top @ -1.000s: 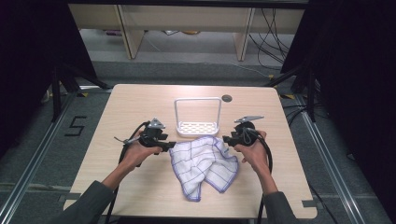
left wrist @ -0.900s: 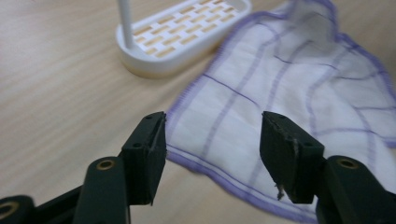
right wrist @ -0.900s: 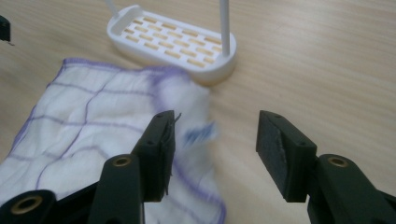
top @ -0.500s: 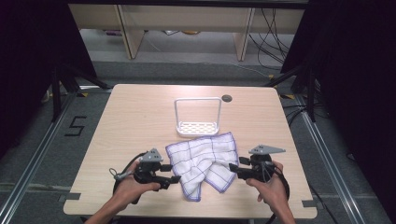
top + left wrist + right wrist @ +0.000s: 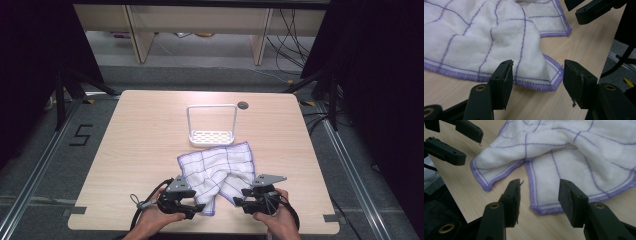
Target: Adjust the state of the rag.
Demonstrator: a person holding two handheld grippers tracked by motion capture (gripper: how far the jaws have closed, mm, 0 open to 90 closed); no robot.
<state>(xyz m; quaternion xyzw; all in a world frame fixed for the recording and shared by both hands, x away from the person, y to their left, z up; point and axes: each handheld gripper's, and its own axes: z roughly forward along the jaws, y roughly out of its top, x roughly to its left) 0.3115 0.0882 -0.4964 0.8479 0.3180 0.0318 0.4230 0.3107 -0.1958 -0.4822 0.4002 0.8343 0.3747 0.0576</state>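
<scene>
Two pairs of jaws stand parted in front of you, and neither presses on anything. Between the fingers of your left gripper (image 5: 537, 82) lies a purple-hemmed corner of the white cloth (image 5: 486, 42), flat on the wood with a soft fold rising just behind it; the pads stand clear of the hem on both sides, and these jaws have just been widening. Your right gripper (image 5: 539, 200) has its jaws apart too, having just been narrowing, and the cloth's other near corner sits in the gap between them (the hem runs up past the left finger (image 5: 512, 200) without touching it). Beyond each set of fingers you can see the other gripper's black jaws across the cloth. From the high view, your left gripper (image 5: 192, 205) and right gripper (image 5: 240, 202) flank the near edge of the cloth (image 5: 217, 170), which spreads rumpled away from them toward the white wire rack (image 5: 211, 137) standing just past its far edge. Both of your hands rest low at the near edge of the wooden table (image 5: 125, 145).
</scene>
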